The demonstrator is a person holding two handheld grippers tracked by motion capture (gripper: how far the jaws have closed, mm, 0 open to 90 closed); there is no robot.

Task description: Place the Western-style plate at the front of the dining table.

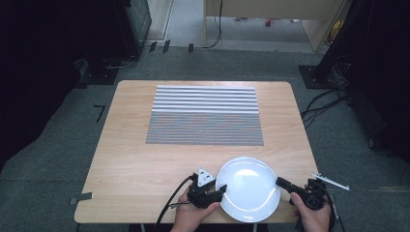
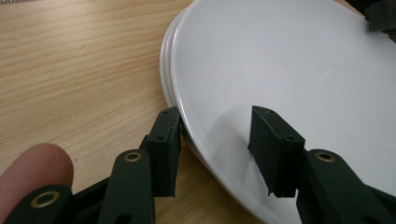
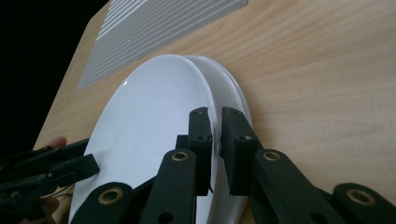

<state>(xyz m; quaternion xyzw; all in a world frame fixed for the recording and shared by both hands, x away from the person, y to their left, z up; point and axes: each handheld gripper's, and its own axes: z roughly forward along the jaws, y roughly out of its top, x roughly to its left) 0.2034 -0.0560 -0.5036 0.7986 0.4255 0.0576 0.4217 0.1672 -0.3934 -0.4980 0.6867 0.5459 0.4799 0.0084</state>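
White china is the whole concern here: a stack of plates (image 1: 250, 188) sits near the front edge of the wooden table (image 1: 145, 159), right of its middle, and the gripper views show at least two rims, the top plate (image 3: 154, 130) slightly offset from the lower plate (image 3: 231, 88) beneath it.

Starting at the left, the left gripper (image 1: 209, 192) is at the stack's left rim with its jaws spread wide. In the left gripper view one jaw sits outside and below the edge while the other hovers over the plate's face, so nothing is clamped yet. My judgement is that the step in hand is separating or lifting the top plate. To do it well, the lower jaw should slide into the seam between the two rims, not under both, before closing.

Farther back, a striped mat (image 1: 205, 115) lies across the table's far half, well apart from the plates; it may be where a plate goes.

At the right, the right gripper (image 1: 285, 183) has narrowed its jaws on the top plate's right rim, one on each face; it appears to grip that plate alone. Glazed china is slick, so the pinch should sit well in from the lip, and both hands should rise together, keeping the plate level.
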